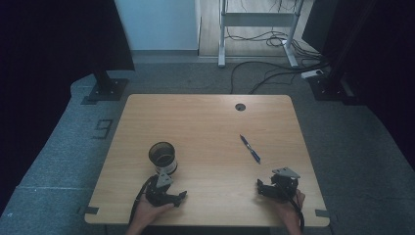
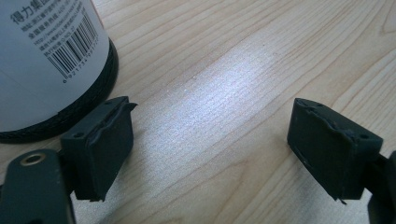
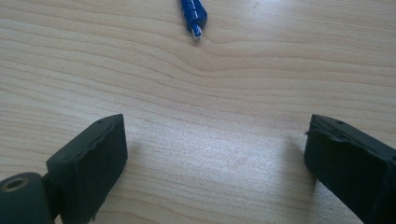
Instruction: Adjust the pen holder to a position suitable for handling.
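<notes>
Both pairs of jaws stand wide apart over bare wood, gripping nothing. Just beyond the left gripper point(image 1: 165, 192) stands the mesh pen holder point(image 1: 163, 157), its barcode label close to one pad. Ahead of the right gripper point(image 1: 276, 186) lies the blue pen point(image 1: 250, 148), untouched. Judging by this, pickup hasn't begun; next the right gripper must straddle the pen. Nothing blocks the table point(image 1: 205, 122).

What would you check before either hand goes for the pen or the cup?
1. Left gripper open, nothing between its fingers: ok.
2. Right gripper open and empty: ok.
3. Pen lies free on the table, apart from the cup: ok.
4. Cup upright, mouth up: ok.
5. Pen in line ahead of the right gripper: ok.
6. Cup empty inside: cannot tell.
</notes>
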Demonstrator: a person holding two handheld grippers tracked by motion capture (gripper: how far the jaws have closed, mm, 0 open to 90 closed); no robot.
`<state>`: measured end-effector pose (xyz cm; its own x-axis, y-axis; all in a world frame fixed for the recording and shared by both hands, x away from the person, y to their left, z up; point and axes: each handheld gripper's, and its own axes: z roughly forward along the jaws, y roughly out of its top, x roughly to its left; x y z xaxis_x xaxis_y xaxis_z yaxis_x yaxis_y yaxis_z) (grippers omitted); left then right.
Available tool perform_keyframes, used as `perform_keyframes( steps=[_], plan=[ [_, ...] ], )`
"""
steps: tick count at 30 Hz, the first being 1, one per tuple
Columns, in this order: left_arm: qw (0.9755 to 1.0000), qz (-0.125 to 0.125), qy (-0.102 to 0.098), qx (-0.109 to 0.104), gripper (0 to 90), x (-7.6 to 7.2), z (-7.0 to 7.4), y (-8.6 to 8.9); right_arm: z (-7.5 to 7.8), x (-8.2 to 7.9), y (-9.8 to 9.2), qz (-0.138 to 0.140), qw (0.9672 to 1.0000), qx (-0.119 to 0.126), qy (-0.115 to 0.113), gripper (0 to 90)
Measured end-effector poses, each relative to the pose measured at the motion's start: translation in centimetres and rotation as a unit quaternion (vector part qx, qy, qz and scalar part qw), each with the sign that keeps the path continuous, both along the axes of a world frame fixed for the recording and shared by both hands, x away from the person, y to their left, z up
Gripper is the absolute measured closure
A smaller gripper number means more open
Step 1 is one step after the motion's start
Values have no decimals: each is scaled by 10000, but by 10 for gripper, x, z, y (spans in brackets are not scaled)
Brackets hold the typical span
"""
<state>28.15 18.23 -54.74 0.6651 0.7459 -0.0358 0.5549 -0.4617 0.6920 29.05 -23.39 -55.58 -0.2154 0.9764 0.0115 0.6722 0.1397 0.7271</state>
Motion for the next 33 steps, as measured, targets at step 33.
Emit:
perform_keyframes(
  steps=[33],
  plan=[
    [9987,-90,-99,-491,147,-6,19,9,0,1,-1,-63,10000,11,-38,79]
  ],
)
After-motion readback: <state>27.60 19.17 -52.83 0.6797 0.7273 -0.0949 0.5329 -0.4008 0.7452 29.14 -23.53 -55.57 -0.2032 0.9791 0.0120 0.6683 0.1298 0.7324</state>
